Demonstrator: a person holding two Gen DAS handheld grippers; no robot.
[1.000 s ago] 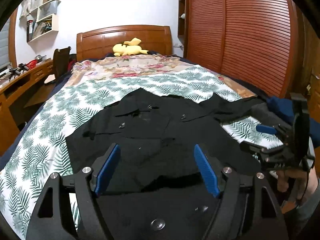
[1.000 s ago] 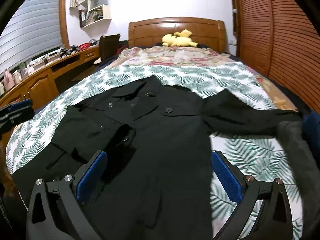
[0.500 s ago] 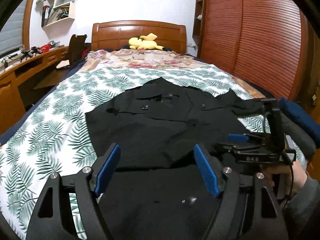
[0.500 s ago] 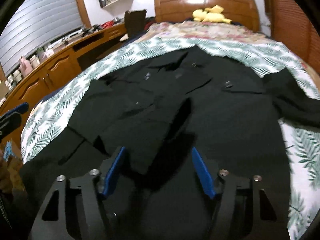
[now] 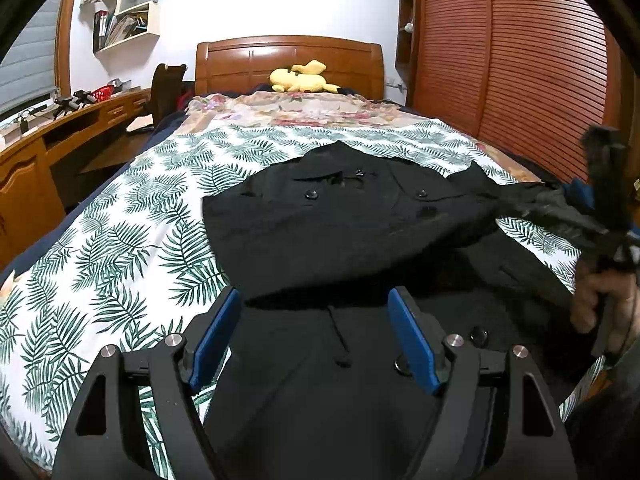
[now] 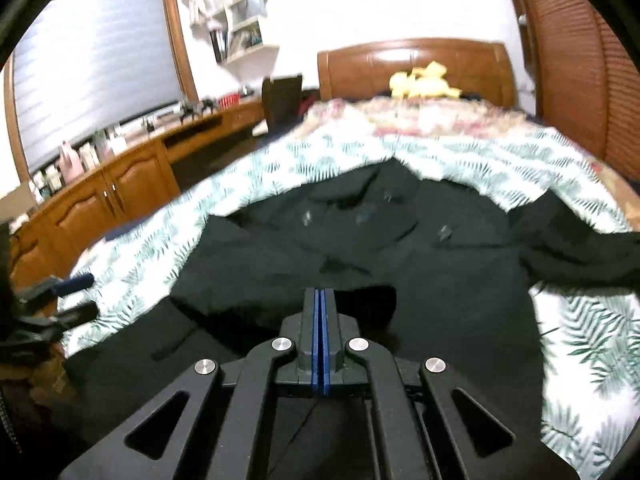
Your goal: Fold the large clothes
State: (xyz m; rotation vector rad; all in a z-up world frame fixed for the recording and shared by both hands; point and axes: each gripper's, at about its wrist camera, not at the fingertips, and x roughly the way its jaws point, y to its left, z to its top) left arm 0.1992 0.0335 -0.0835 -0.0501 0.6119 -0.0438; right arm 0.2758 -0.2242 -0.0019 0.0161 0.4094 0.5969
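Two risks: right gripper [image 6: 321,300], clenched with no visible cloth between its pads, may miss the black coat [image 5: 352,216]; left gripper [image 5: 316,332] hangs released above its hem.

headboard [image 5: 288,62] standing at bed's far end | yellow plush toy [image 5: 302,77] lying before it | fern-print sheet [image 5: 120,240] covering bed | desk [image 5: 60,120] running along left wall | wall shelf [image 5: 128,20] holding books | slatted wardrobe [image 5: 520,60] standing right
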